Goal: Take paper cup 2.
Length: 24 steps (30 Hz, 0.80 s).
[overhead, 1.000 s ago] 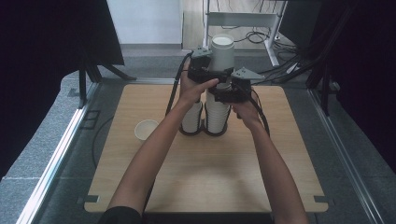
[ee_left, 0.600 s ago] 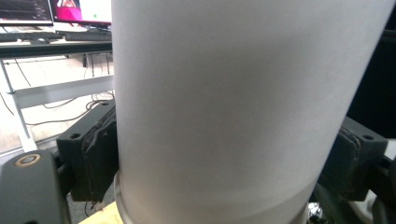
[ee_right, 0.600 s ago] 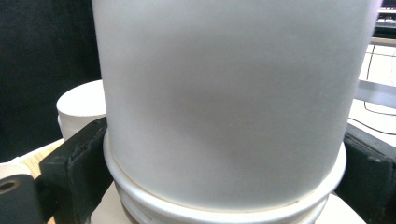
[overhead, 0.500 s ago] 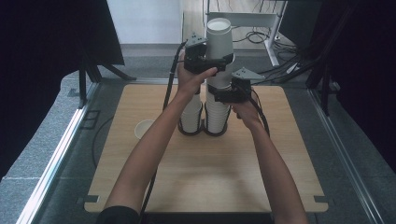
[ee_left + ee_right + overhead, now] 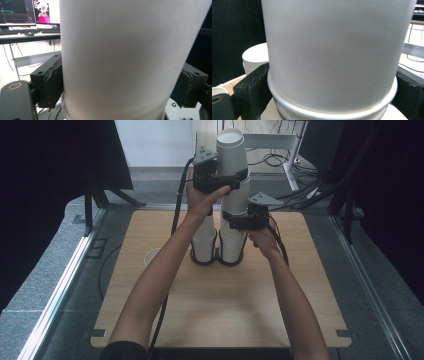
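White paper cup (image 5: 231, 157) — upright, raised, its base nested in the right-hand cup stack (image 5: 232, 237).

Bare forearms, dark sleeve edge at lower left, black boxy left claw (image 5: 227, 184) and right claw (image 5: 239, 222), grey three-cornered top plates, trailing black cables, scuffed black pads (image 5: 53, 82)

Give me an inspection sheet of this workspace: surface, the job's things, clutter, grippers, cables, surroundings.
Surface: wooden table, bare at the front.
Job's things: lifted cup raised partway out of the right stack; left stack beside it in a black double-ring holder.
Clutter: single cup standing left of the holder.
Grippers: left gripper shut on the lifted cup; right gripper clamped on the right stack below.
Cables: a black cable trails from the left gripper.
Surroundings: grey floor, black curtains, desk legs behind.
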Each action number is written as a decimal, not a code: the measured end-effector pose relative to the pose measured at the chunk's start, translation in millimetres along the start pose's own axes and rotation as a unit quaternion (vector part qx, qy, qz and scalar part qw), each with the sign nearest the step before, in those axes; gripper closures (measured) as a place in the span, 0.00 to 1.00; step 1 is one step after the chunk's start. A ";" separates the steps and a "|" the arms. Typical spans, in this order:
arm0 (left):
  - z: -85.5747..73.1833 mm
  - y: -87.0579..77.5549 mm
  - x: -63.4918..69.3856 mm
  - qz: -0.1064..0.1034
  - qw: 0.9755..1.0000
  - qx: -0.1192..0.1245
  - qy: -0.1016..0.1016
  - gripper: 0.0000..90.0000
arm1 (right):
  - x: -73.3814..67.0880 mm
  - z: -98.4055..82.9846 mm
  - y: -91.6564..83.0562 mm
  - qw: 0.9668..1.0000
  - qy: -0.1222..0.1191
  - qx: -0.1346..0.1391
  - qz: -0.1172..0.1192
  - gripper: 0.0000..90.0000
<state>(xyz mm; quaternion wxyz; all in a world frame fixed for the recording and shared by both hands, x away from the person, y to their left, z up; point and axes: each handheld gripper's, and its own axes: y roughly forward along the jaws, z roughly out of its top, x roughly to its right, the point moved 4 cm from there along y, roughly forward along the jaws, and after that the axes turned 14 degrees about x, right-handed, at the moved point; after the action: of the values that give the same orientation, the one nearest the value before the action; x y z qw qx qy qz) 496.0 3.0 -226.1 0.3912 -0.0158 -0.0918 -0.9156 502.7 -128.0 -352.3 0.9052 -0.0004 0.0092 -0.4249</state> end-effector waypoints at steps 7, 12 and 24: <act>13.4 -12.8 -4.4 0.008 1.000 0.014 0.008 0.14 | 0.6 -0.1 0.4 1.000 0.001 0.000 0.000 0.04; 19.7 -27.1 -7.9 0.006 1.000 0.023 0.000 0.14 | 0.9 -0.1 0.7 1.000 0.000 0.001 -0.001 0.04; 5.8 -54.7 -13.5 -0.001 1.000 0.011 0.016 0.14 | -0.2 0.5 0.4 1.000 -0.003 -0.003 0.000 0.04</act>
<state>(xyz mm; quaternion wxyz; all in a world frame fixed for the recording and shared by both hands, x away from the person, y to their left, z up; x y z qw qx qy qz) 465.8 50.7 -230.3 0.3923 0.0033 -0.0960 -0.9148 502.9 -127.6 -351.8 0.9051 -0.0045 0.0078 -0.4252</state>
